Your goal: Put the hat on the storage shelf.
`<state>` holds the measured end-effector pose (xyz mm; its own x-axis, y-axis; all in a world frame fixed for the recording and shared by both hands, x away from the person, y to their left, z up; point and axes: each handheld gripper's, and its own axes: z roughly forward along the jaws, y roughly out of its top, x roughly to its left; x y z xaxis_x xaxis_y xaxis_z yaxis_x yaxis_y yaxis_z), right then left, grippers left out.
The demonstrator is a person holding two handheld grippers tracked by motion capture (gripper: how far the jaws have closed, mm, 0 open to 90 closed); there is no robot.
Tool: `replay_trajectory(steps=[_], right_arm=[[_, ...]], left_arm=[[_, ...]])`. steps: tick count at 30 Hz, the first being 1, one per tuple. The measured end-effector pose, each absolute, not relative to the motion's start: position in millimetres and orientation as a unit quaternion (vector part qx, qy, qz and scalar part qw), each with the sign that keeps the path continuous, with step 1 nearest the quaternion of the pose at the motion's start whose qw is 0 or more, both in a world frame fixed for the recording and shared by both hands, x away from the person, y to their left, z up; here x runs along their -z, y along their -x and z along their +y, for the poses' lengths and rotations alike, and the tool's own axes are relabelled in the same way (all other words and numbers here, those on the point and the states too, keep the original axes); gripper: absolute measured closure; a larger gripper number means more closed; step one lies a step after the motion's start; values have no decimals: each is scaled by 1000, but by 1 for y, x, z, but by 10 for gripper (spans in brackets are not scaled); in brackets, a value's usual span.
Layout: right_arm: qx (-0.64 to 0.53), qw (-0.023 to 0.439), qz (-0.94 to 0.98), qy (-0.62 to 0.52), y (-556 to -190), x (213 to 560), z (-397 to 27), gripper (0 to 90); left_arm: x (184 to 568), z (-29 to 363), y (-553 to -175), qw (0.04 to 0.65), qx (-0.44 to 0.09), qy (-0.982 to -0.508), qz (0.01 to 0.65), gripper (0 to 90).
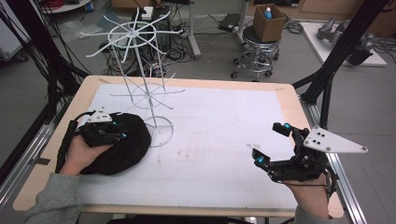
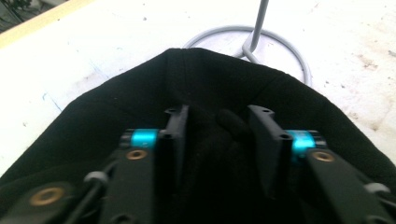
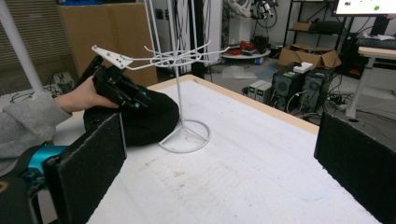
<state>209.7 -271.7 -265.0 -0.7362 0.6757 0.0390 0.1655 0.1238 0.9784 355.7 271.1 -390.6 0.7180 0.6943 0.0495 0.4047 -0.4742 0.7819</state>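
The black cap (image 1: 119, 144) is lying on the tabletop (image 1: 219, 135) at the left, its far edge touching the ring base of the white wire rack (image 1: 148, 95), and it is being pinched on top by the left tool (image 1: 113, 134): in the left gripper view a fold of black fabric is seen gathered between the narrowed jaws, so the tool is judged clenched on the cap. The grasp looks made; the lift has not been started, and the cap is yet to be raised and, by the look of it, hung on one of the rack's bare arms. Nothing is hanging on the rack at either tier. The right tool (image 1: 270, 143) is held clear at the right, jaws spread wide, nothing between them. A cardboard box (image 1: 269, 22) on a stool beyond the tabletop is seen holding a blue-capped bottle (image 1: 267, 12).
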Motion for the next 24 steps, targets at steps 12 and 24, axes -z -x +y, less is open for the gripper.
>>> replay_trajectory(steps=[12, 24], right_arm=[[-592, 216, 718, -295, -210, 265, -272, 13], [-588, 214, 723, -293, -213, 267, -268, 13]], left_arm=[[386, 278, -356, 414, -168, -830, 335, 711], [373, 305, -353, 485, -122, -796, 341, 740]])
